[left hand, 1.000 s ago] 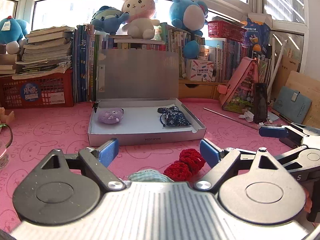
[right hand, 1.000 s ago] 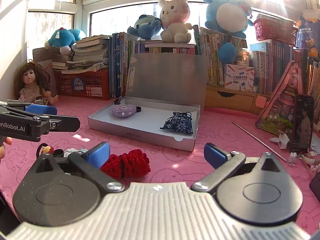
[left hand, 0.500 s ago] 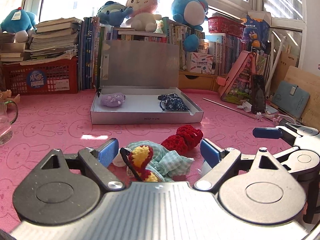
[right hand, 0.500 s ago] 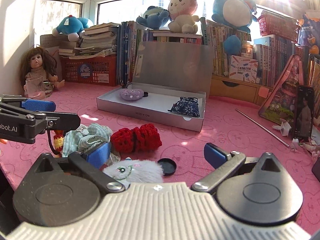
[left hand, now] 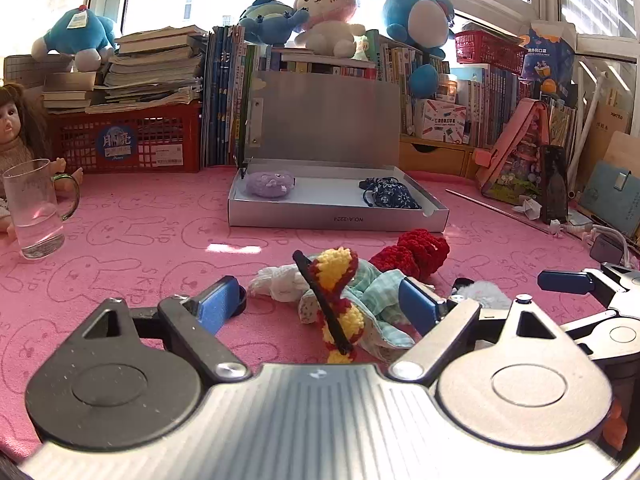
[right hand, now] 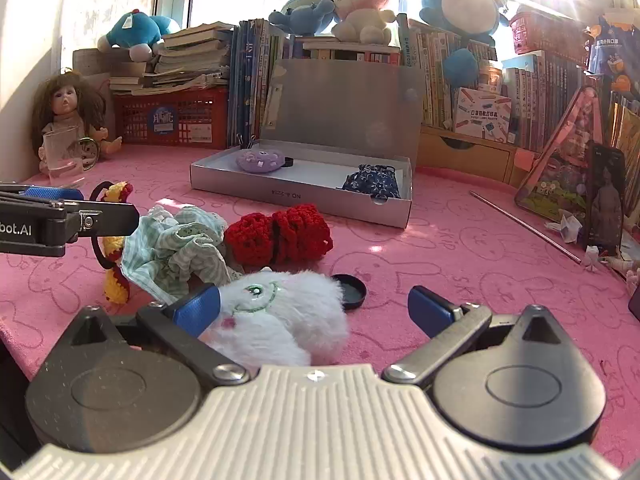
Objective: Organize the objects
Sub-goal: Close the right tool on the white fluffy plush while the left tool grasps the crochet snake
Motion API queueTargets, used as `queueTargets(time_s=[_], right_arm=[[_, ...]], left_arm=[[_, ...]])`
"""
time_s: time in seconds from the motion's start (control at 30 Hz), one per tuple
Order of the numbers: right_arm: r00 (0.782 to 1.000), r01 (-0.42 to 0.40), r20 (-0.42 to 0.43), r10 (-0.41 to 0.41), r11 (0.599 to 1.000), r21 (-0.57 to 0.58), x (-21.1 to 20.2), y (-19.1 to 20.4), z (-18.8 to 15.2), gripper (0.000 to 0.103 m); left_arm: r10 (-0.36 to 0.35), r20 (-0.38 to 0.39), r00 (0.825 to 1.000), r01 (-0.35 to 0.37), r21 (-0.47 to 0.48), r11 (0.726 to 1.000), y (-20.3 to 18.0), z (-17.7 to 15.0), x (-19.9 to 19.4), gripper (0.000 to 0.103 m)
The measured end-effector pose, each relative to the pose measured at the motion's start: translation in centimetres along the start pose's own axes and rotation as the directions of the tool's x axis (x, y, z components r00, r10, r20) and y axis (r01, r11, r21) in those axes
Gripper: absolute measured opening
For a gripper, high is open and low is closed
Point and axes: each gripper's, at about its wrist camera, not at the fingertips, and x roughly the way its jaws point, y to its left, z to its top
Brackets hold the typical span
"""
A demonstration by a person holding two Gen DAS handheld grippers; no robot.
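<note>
**Over the toy pile, both grippers wide**

Between the left gripper's spread fingers lie a yellow-red knit and checked cloth. A white plush sits between the right gripper's parted fingers, nothing clamped. Beyond: black cap, red knit, then the silver box holding a purple plush and blue pouch. Glass far left on the tabletop.

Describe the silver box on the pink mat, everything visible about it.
The silver box is a shallow rectangular case that looks like metal or foil-faced card. It lies flat on the pink mat, its hinged lid standing upright before the books. Small print marks its front wall, and one corner has a thumb notch. Inside lie a purple plush and a dark blue patterned pouch, apart.
</note>
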Motion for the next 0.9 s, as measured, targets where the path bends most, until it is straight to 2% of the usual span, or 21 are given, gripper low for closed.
queueTargets(time_s=[0.07, 0.2, 0.27, 0.9], right_arm=[[1.000, 0.001, -0.002, -0.001, 1.000, 0.008, 0.0, 0.0, -0.1, 0.103], [1.000, -0.004, -0.009, 0.005, 1.000, 0.030, 0.1, -0.3, -0.3, 0.103], [1.000, -0.007, -0.012, 0.008, 0.999, 0.041, 0.1, -0.4, -0.4, 0.103], [0.998, -0.038, -0.055, 0.039, 0.999, 0.025, 1.4, 0.9, -0.8, 0.102]], left_arm=[[0.004, -0.010, 1.000, -0.004, 0.001, 1.000, 0.1, -0.4, -0.3, 0.083], [-0.002, -0.051, 0.999, 0.001, -0.014, 1.000, 0.3, -1.3, -0.5, 0.056], [-0.011, -0.069, 0.998, 0.010, -0.020, 1.000, 0.3, -1.9, -0.4, 0.053], [0.031, -0.078, 0.996, -0.031, -0.002, 1.000, -1.0, -1.7, 2.7, 0.049]])
